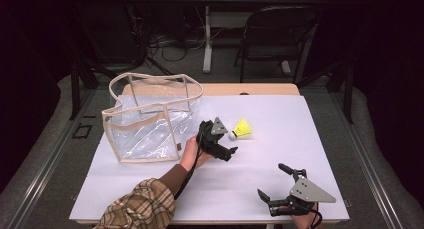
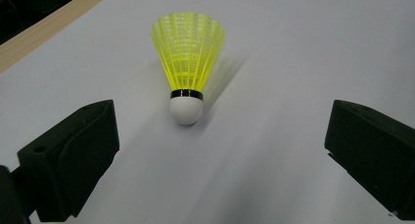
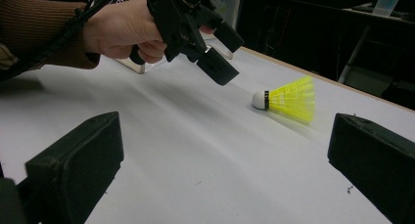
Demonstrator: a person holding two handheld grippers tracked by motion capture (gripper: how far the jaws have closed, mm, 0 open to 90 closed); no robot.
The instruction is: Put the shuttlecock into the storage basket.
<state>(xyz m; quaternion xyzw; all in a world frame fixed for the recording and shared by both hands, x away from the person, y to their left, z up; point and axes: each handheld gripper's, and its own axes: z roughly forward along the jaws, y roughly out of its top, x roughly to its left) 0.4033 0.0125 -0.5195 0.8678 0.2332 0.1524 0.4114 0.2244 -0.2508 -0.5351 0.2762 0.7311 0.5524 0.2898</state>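
On the smooth white table [image 1: 150,189], the wide-open left gripper [image 1: 231,141] faces a mesh-skirted yellow shuttlecock [image 1: 241,129].

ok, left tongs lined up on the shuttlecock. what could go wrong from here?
1. The shuttlecock lies on its side, cork end toward the open left tongs; a jaw that clips the round cork could roll it away.
2. Closing on the yellow skirt could crush it or let it slip.
3. The clear bag stands just beside the left hand; its soft rim may snag during the carry.
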